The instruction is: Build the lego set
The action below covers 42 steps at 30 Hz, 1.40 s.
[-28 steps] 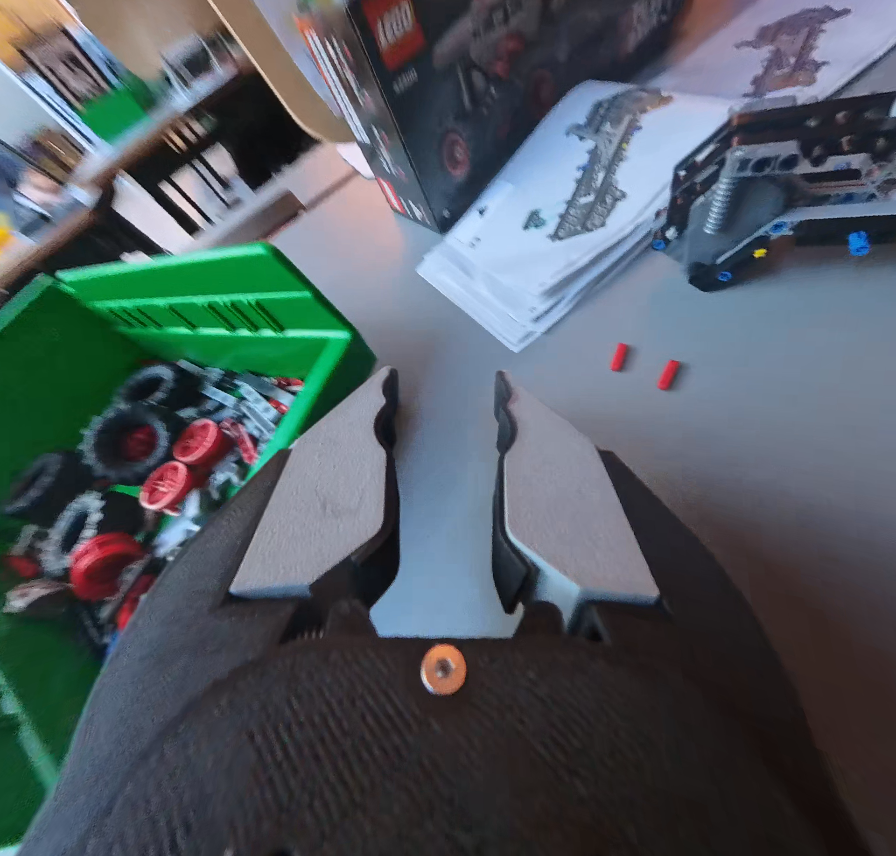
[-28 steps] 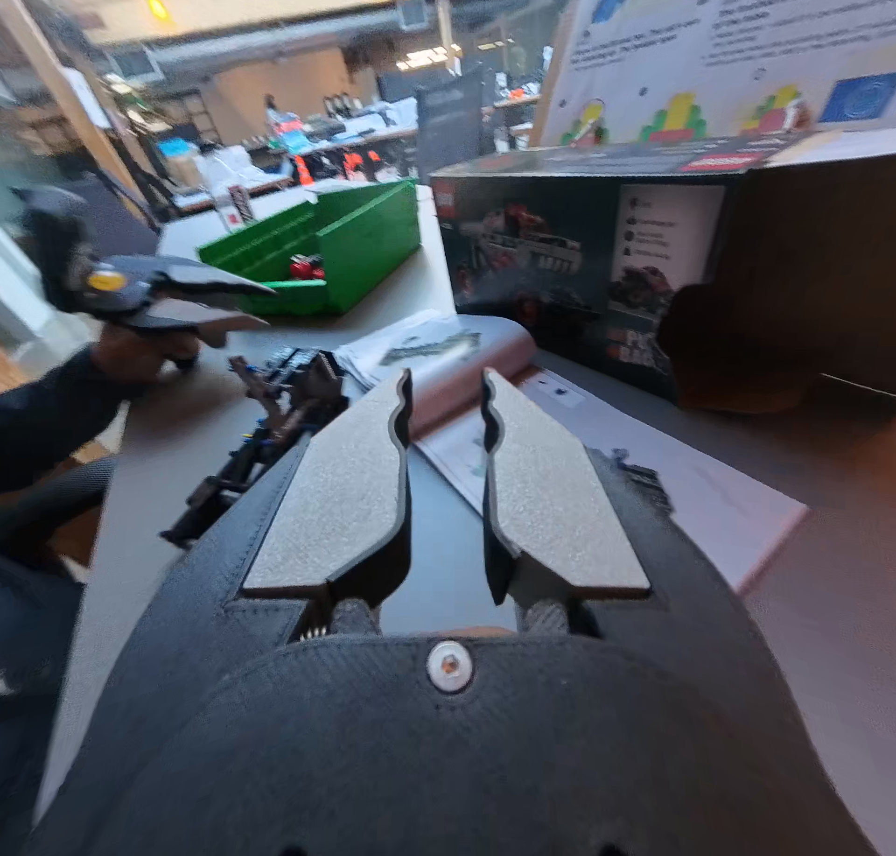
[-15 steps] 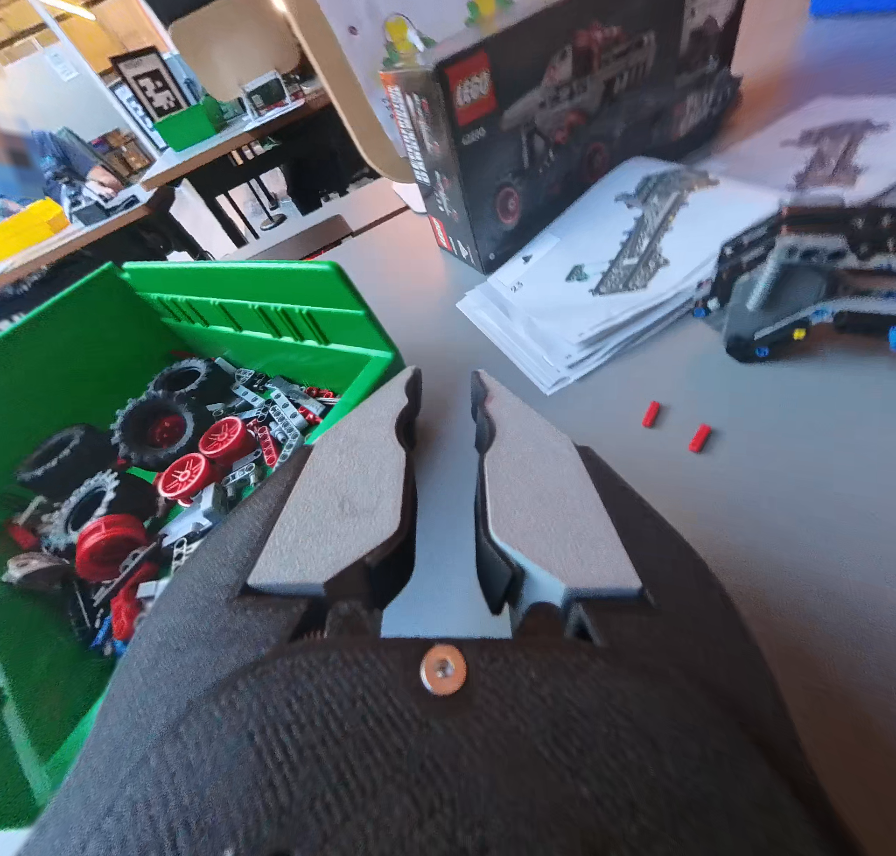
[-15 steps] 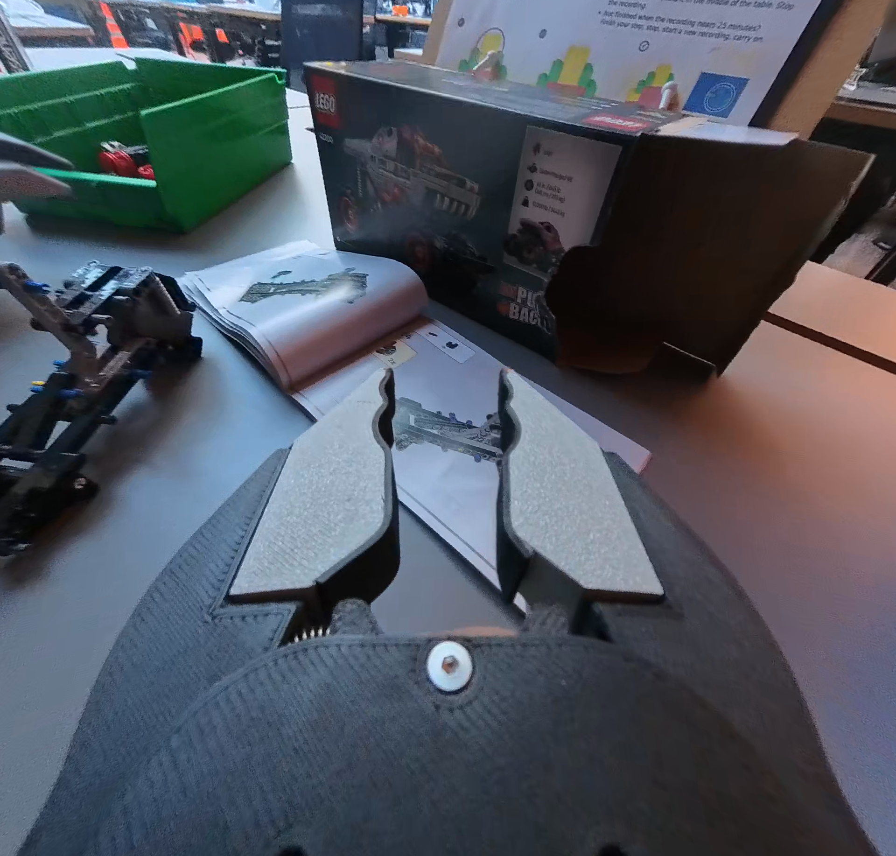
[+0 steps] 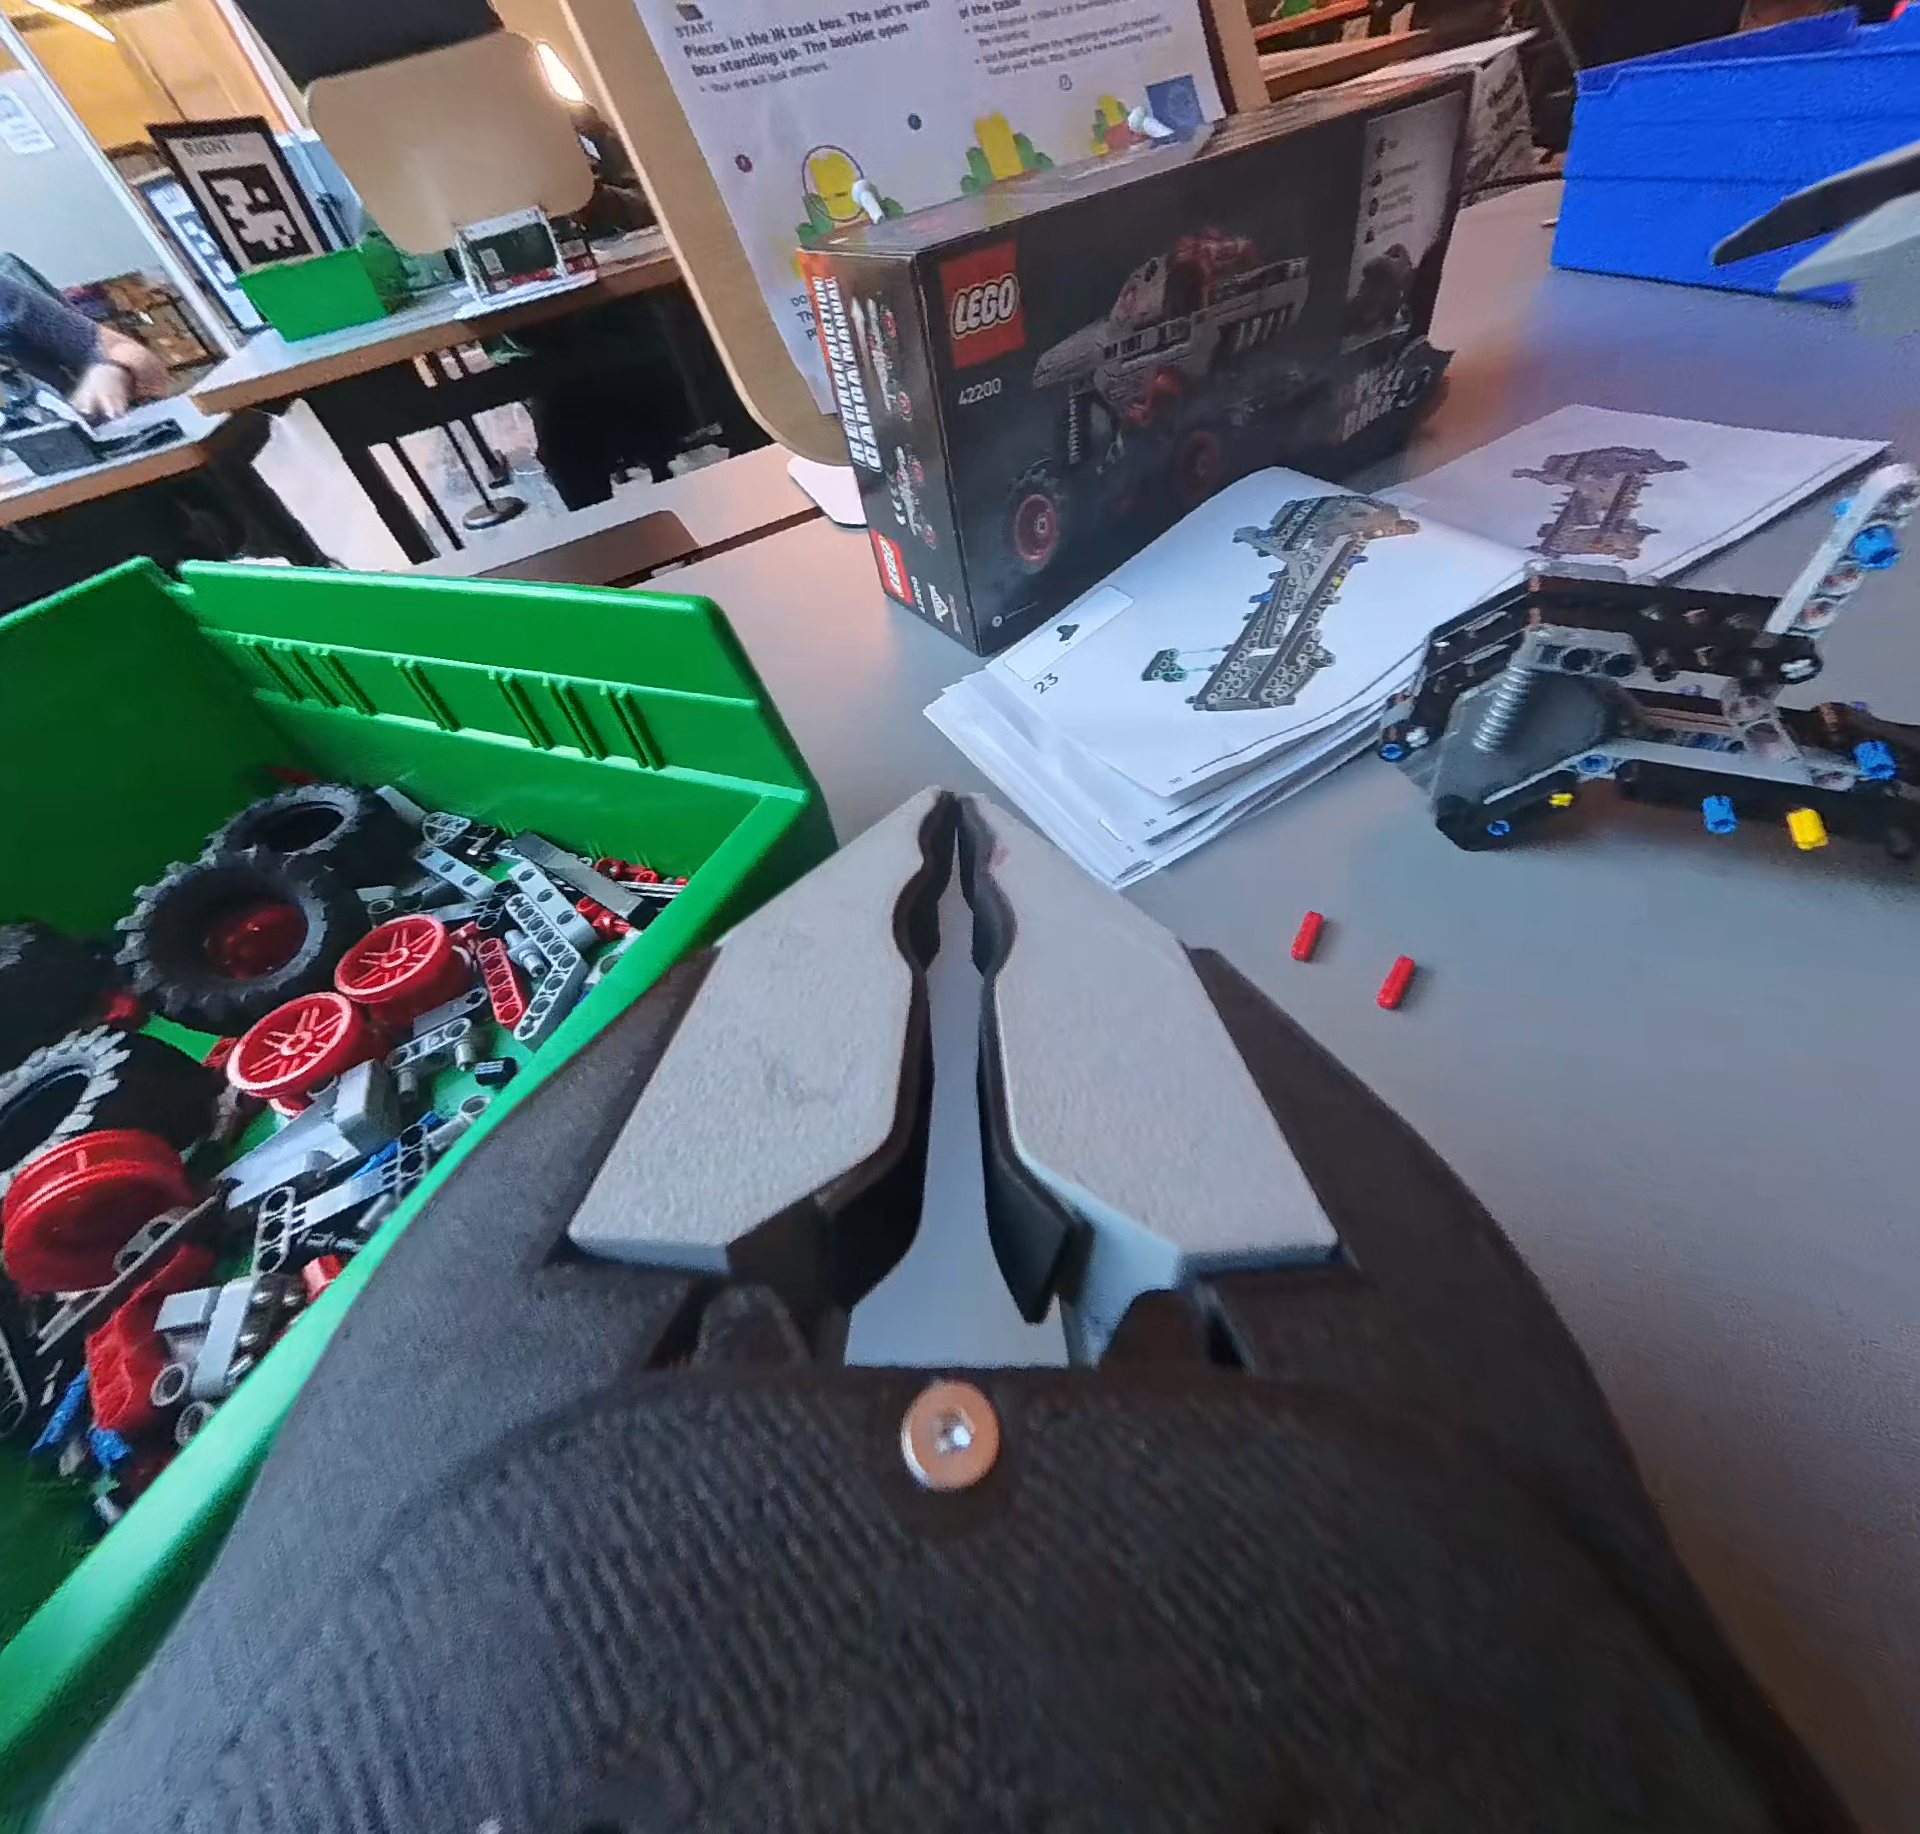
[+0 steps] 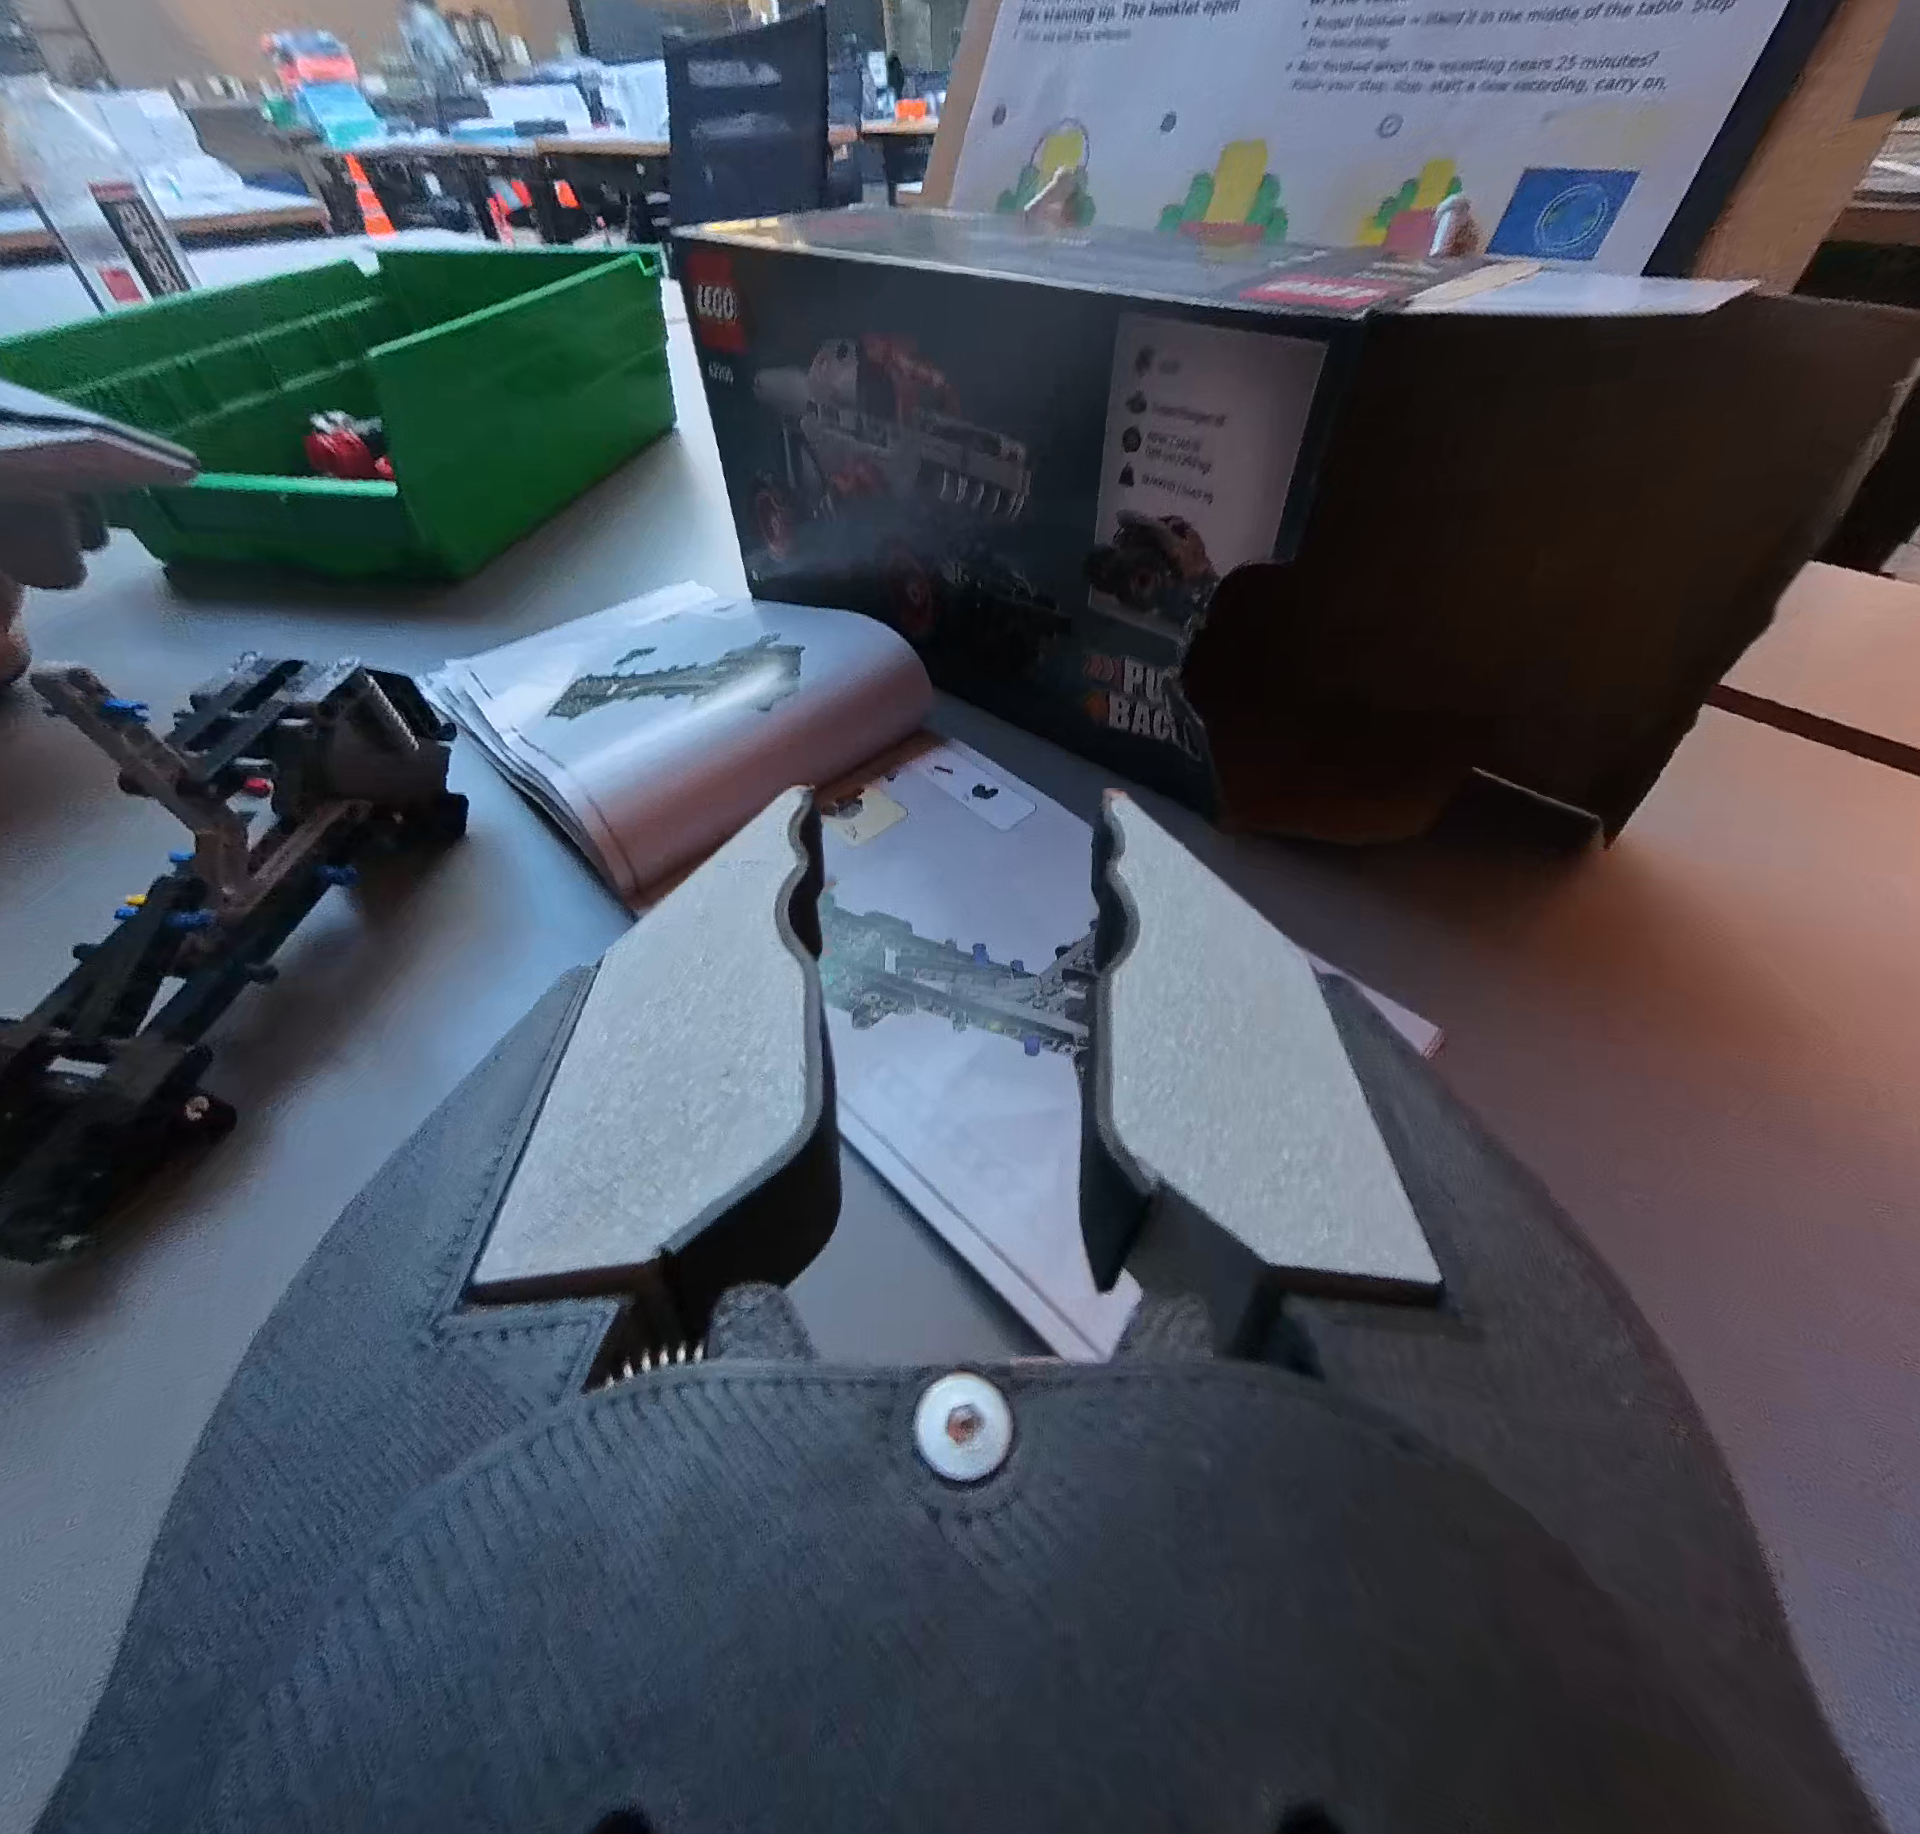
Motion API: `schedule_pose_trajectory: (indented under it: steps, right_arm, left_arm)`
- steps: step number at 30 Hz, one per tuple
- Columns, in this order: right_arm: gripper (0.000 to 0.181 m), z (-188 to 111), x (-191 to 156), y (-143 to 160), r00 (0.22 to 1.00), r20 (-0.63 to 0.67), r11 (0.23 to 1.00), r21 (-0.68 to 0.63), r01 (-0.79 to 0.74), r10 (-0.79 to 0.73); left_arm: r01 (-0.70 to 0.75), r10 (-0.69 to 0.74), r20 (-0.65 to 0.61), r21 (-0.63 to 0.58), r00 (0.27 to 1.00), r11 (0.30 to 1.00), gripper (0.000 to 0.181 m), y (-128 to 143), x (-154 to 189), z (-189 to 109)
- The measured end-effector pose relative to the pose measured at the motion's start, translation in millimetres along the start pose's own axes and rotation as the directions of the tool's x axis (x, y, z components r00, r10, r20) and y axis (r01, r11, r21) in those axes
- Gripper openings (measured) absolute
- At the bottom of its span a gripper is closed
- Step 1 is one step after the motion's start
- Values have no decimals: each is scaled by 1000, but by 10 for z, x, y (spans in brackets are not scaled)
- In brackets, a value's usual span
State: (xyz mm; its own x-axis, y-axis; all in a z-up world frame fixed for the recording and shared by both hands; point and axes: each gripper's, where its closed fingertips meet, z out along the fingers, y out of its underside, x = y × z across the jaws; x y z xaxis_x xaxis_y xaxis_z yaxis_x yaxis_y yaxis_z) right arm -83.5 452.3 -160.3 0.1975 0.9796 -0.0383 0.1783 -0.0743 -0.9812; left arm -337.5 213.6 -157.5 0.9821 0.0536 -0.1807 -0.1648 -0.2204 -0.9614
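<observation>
Your half-built truck frame (image 5: 1652, 735) lies on the table (image 5: 1558, 1213), right of the open instruction booklet (image 5: 1226, 662). Judge it light but fragile: a lattice of thin beams and pins that may flex or pop apart, so take it by the thick grey block near the spring rather than by the raised arm. The two small red pins (image 5: 1351, 958) just in front look slippery and apt to roll; pinch each across its length. The green bin (image 5: 499, 662) of wheels sits far left. Your left gripper (image 5: 958, 828) is pressed together, empty; your right gripper (image 6: 956, 849) stands apart above the booklet.
</observation>
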Motion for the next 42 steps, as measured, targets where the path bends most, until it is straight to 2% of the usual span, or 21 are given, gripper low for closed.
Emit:
schedule_pose_trajectory:
  steps: [1,3,6,8,11,14,17,20,24,26,28,30,33,34,35,36,38,39,40,41,42]
  right_arm:
    - [47,-4,17,-33,1000,0,1000,18,-4,4]
    - [46,-6,49,-95,1000,11,999,46,-10,9]
    - [47,-12,221,-102,999,-38,999,37,31,-30]
    - [38,-68,331,-100,994,-68,995,22,92,-91]
    - [27,-264,482,-261,969,-174,977,90,195,-177]
    - [27,-299,524,-251,960,-198,974,69,214,-197]
    - [29,-266,455,-239,965,-167,974,68,214,-201]
    - [27,-231,389,-228,973,-138,978,78,196,-184]
    - [27,-219,355,-183,967,-145,973,59,221,-211]
    - [28,-212,300,-167,964,-138,970,52,236,-227]
    - [27,-197,233,-142,965,-125,971,40,237,-230]
    - [27,-186,191,-133,967,-119,972,38,230,-224]
    - [27,-175,197,-124,964,-137,972,31,233,-227]
    - [27,-171,218,-113,962,-147,972,22,235,-229]
    - [27,-165,247,-98,960,-159,972,11,233,-228]
    - [27,-161,284,-81,960,-172,974,1,226,-223]
    - [29,-161,361,-57,961,-194,980,-9,201,-199]
    - [31,-163,398,-52,961,-203,982,-10,188,-186]
    - [33,-169,443,-48,960,-217,984,-11,178,-176]
    - [34,-177,495,-44,956,-239,985,-16,172,-171]
    - [35,-186,552,-41,948,-266,985,-24,172,-172]
  left_arm:
    - [15,-15,-19,-1,1000,1000,0,3,13,-1]
    - [52,-52,-68,-16,996,999,0,23,60,9]
    - [78,-84,-105,-66,991,995,0,88,116,19]
    - [61,-67,-90,-58,994,996,0,80,116,13]
    - [54,-65,-122,-91,990,994,0,122,165,38]
    - [67,-78,-129,-92,989,993,0,123,165,36]
    - [51,-60,-133,-72,989,996,0,97,196,0]
    - [31,-37,-89,-58,995,998,0,83,157,-9]
    - [40,-38,68,-25,997,999,0,61,-104,-74]
    - [72,-72,66,2,995,997,2,36,-131,-137]
    - [104,-103,57,-18,993,994,10,79,-140,-212]
    - [114,-112,58,-29,992,993,10,88,-202,-336]
    - [54,-53,65,-6,996,999,12,-123,-435,-631]
    - [17,-16,57,-15,998,1000,18,-195,-529,-721]
    - [-26,30,62,-56,998,998,30,-230,-664,-790]
    - [-83,93,72,-130,993,988,33,-237,-838,-849]
    - [-234,281,127,-296,951,926,27,-318,-1363,-994]
    - [-268,328,128,-343,936,900,29,-403,-1592,-1032]
    - [-257,292,44,-360,956,897,34,-457,-1648,-1004]
    - [-219,181,-135,-366,974,905,34,-470,-1504,-954]
    - [-164,43,-315,-371,948,914,36,-493,-1297,-918]
